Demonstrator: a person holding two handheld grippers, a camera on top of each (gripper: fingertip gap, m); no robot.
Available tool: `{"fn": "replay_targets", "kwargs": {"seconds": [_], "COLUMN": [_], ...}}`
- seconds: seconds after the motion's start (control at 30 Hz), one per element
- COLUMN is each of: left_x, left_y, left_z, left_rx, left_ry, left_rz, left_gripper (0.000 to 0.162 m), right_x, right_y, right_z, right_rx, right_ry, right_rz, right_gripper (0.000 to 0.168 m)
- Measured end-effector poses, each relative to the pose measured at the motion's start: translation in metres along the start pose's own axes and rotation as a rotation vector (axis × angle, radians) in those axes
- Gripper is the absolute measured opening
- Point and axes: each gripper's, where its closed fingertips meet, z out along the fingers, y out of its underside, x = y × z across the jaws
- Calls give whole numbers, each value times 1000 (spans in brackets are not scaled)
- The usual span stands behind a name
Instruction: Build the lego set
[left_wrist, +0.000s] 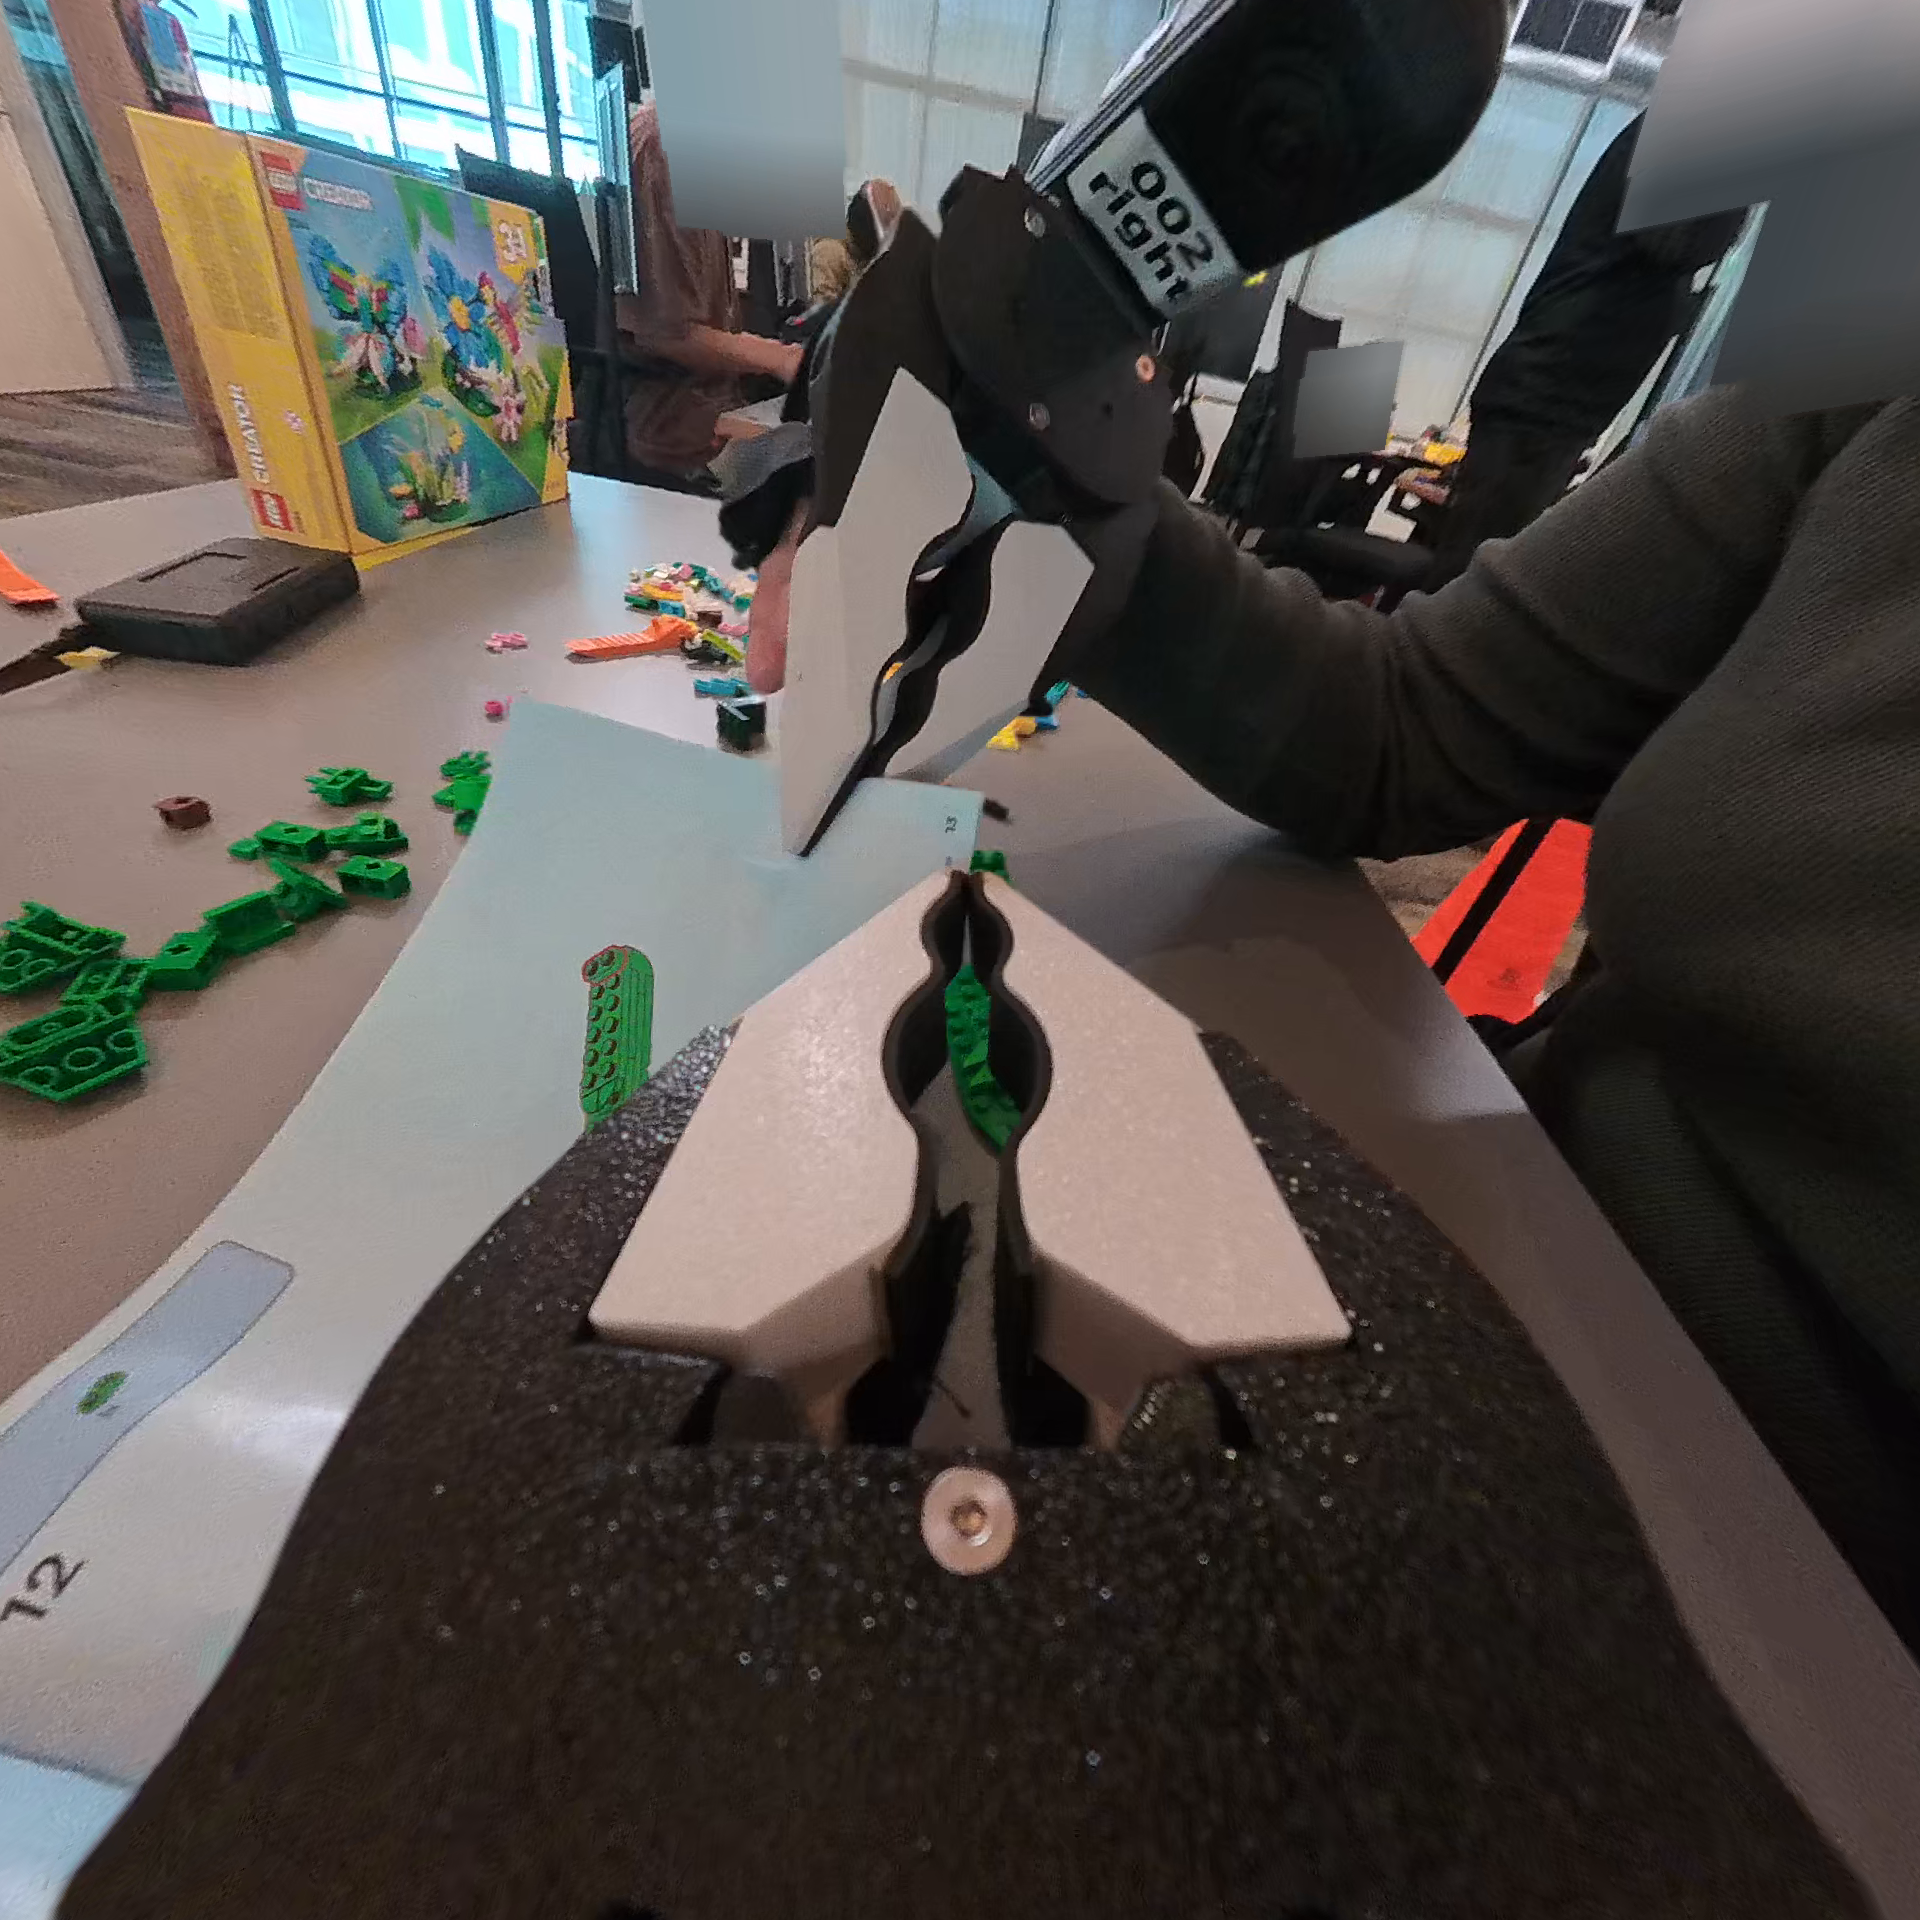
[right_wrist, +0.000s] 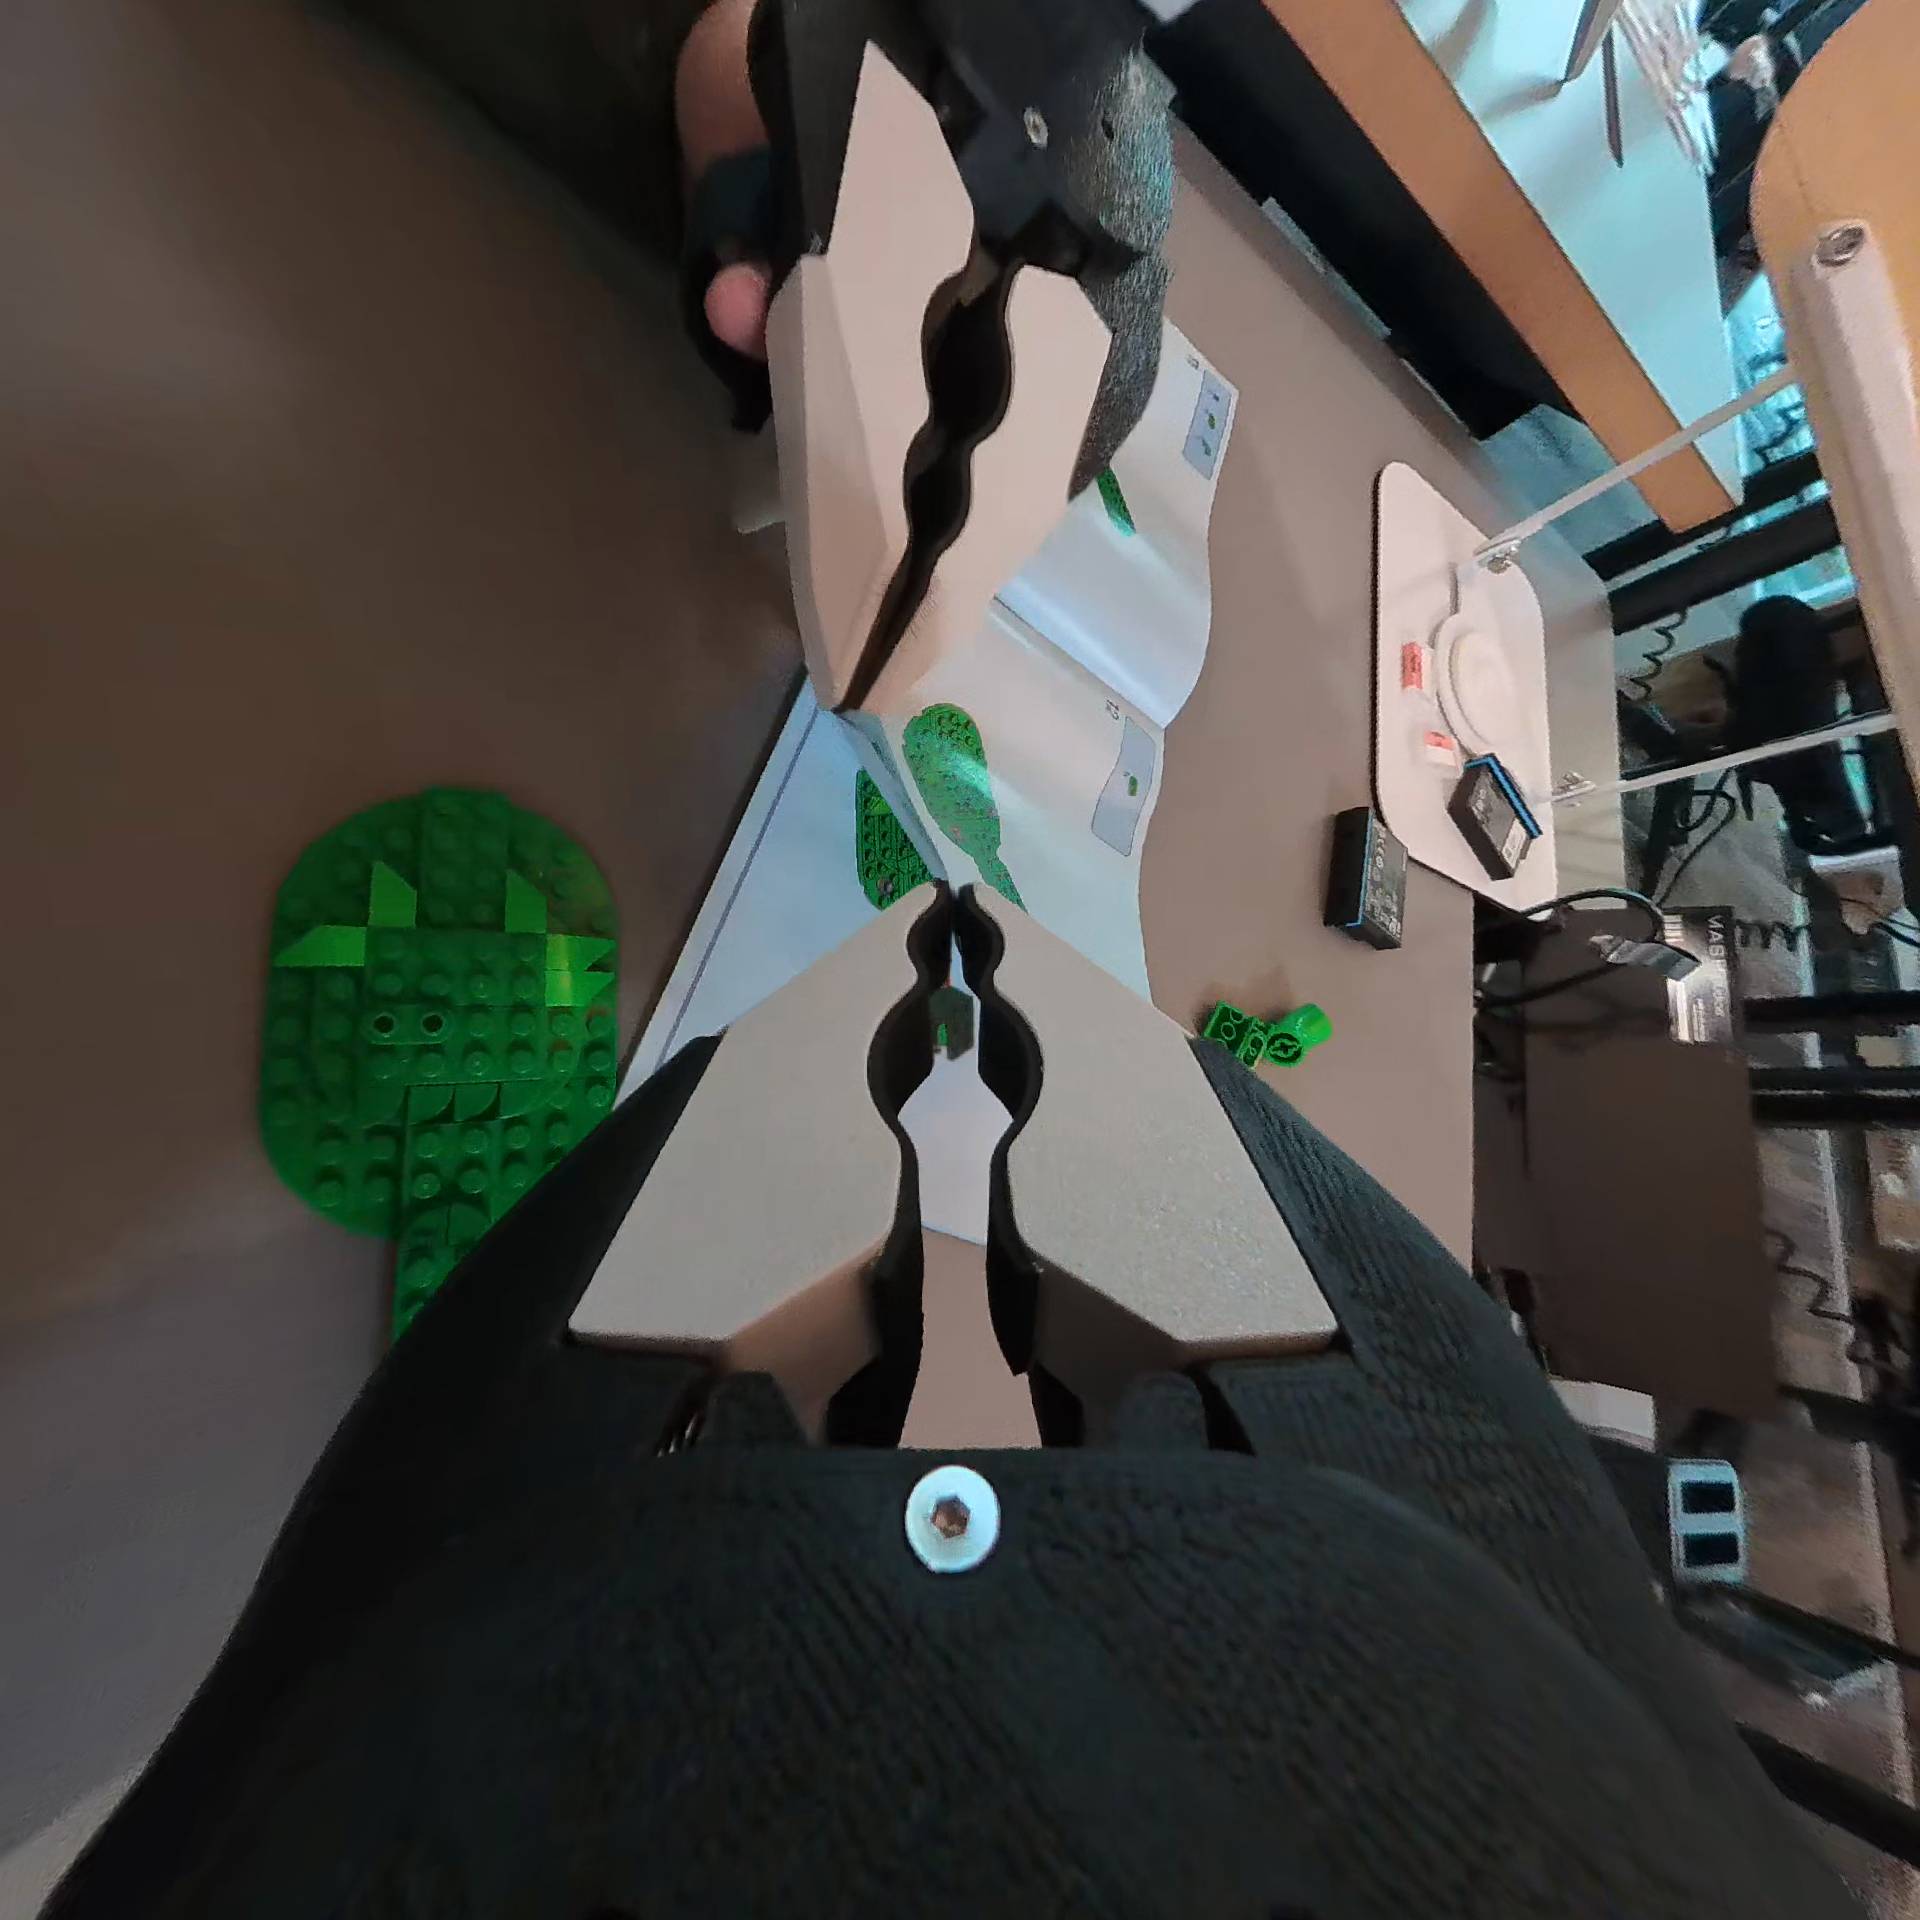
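Observation:
The instruction booklet (left_wrist: 582, 883) lies open on the grey table, and its page arches upward. My left gripper (left_wrist: 961, 883) is shut at the page's corner edge and appears to pinch it; it also shows in the right wrist view (right_wrist: 847, 701). My right gripper (right_wrist: 951, 894) is shut, and its tips press down on the same page (left_wrist: 805, 847), just beyond the left tips. A flat green build (right_wrist: 436, 1029) lies on the table beside the booklet. A green studded strip (left_wrist: 977, 1049) shows through the gap between the left fingers.
Loose green bricks (left_wrist: 208, 935) lie left of the booklet. A mixed coloured pile (left_wrist: 686, 603), an orange separator (left_wrist: 634, 639), a black case (left_wrist: 218, 597) and the set's box (left_wrist: 395, 343) lie farther back. A sleeved arm (left_wrist: 1455, 675) crosses the right side. Small green pieces (right_wrist: 1262, 1034) and a white pad (right_wrist: 1455, 675) lie beyond the booklet. The tips of both grippers are at nearly the same place.

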Motion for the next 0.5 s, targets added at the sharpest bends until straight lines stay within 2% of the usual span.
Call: {"fn": "replay_targets", "kwargs": {"seconds": [0.03, 0.33, 0.5], "left_x": [1, 3, -4], "left_y": [-1, -17, -19], "left_z": [0, -7, -8], "left_rx": [10, 139, 156], "left_ry": [12, 102, 47], "left_rz": [-18, -173, -147], "left_gripper": [0, 0, 0], "right_x": [0, 4, 3], "right_y": [-1, -4, -6], "right_z": [-1, -4, -3], "right_rx": [10, 28, 29], "right_ry": [1, 34, 34], "right_rz": [0, -31, -39], "right_gripper": [0, 0, 0]}}
